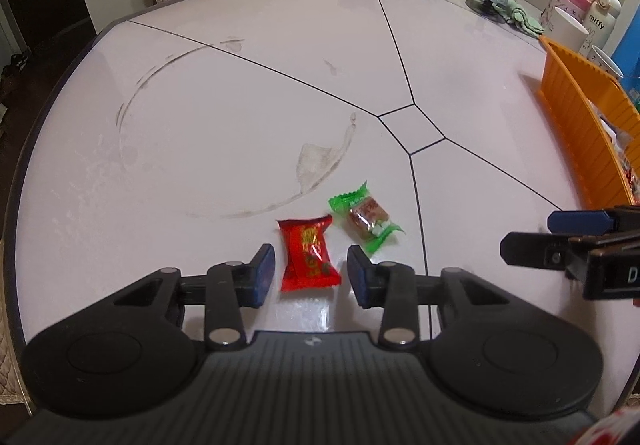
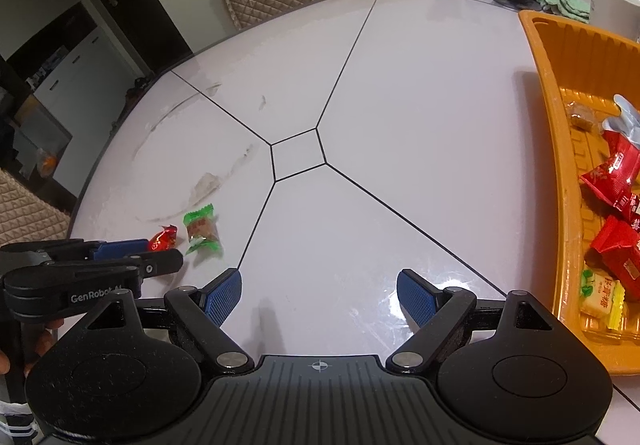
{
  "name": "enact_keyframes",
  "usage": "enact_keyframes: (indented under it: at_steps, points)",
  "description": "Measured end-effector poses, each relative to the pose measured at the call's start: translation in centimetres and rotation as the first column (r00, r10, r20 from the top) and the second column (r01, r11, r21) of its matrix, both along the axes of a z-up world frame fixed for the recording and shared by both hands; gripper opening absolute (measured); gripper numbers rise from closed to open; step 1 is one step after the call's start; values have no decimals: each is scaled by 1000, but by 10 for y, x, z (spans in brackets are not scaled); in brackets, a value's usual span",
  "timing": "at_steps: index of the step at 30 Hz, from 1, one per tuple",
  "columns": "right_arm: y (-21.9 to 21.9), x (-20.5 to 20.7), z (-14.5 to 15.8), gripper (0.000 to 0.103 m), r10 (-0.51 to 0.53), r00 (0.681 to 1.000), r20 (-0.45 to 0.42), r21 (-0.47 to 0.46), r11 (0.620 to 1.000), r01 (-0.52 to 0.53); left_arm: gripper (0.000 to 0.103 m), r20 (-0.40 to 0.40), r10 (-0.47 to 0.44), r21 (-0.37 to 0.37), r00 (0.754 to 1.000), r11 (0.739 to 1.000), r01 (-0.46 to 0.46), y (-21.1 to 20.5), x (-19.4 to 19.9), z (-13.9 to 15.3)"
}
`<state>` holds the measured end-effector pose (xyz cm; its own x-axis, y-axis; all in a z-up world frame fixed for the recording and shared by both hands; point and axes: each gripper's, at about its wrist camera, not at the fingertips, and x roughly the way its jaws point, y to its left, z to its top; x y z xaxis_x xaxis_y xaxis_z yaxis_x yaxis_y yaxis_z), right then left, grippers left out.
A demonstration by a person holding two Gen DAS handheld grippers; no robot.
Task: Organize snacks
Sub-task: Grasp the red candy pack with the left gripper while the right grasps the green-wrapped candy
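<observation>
Jaws of left gripper (image 1: pixel 311 275) apart astride red snack packet (image 1: pixel 309 253) on white table (image 1: pixel 200 125), not yet pinching: centre, close gently, avoid green-wrapped candy (image 1: pixel 366 217) just beside.

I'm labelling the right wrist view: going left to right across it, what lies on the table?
Left gripper → red snack packet → green-wrapped candy → small square tile → orange tray holding snacks.
</observation>
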<state>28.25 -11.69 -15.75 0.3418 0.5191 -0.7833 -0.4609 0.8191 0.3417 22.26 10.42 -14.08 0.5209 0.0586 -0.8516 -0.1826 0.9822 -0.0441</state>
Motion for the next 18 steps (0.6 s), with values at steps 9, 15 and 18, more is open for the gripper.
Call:
enact_keyframes:
  at_steps: [9,15,18]
  points:
    - [15,2,4,84,49,998,29,9,999,-49,19,1,25,-15,1000,1000,-25,7,5,2]
    - [36,0,7,84,120,990,70,18,992,-122,19,14,64,-6,998,998,-64,16,-2,6]
    - [49,-3,6,81,168,981,99,16,985,-170,19,21,88,-4,996,996,-88,23,-5,11]
